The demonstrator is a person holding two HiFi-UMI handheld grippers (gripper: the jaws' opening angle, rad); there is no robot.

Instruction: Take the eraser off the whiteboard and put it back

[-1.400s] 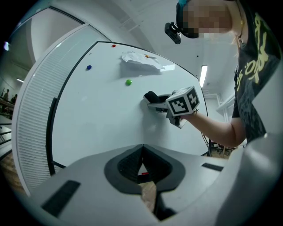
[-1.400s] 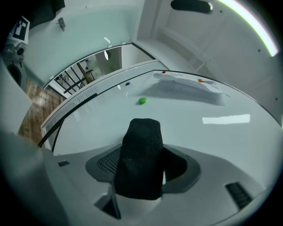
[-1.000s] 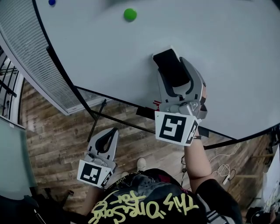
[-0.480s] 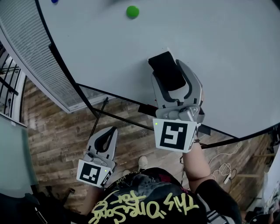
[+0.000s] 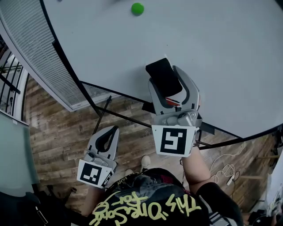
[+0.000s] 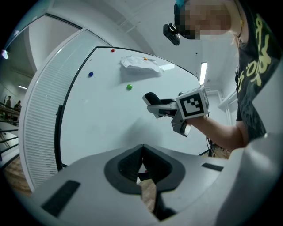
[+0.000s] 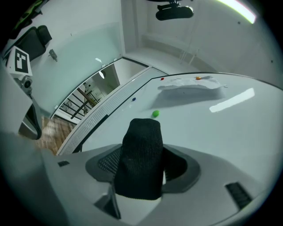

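In the head view the black eraser (image 5: 162, 76) sits between the jaws of my right gripper (image 5: 164, 80), which is shut on it in front of the lower part of the whiteboard (image 5: 221, 53). The right gripper view shows the eraser (image 7: 140, 154) standing up out of the jaws, with the board (image 7: 221, 132) beyond. From the left gripper view the eraser (image 6: 151, 98) looks held slightly off the board surface (image 6: 106, 119). My left gripper (image 5: 110, 134) hangs low over the floor, shut and empty, well left of the board's edge.
A green magnet (image 5: 137, 8) is on the board above the eraser; a blue magnet (image 6: 90, 74) and a crumpled paper (image 6: 139, 63) sit higher up. A white slatted panel (image 5: 35, 57) borders the board on the left. Below lie a wooden floor (image 5: 57, 132) and cables (image 5: 225, 170).
My right gripper, with the eraser in it, has drawn back down and a little left, towards the board's lower edge. The left gripper has hardly moved.
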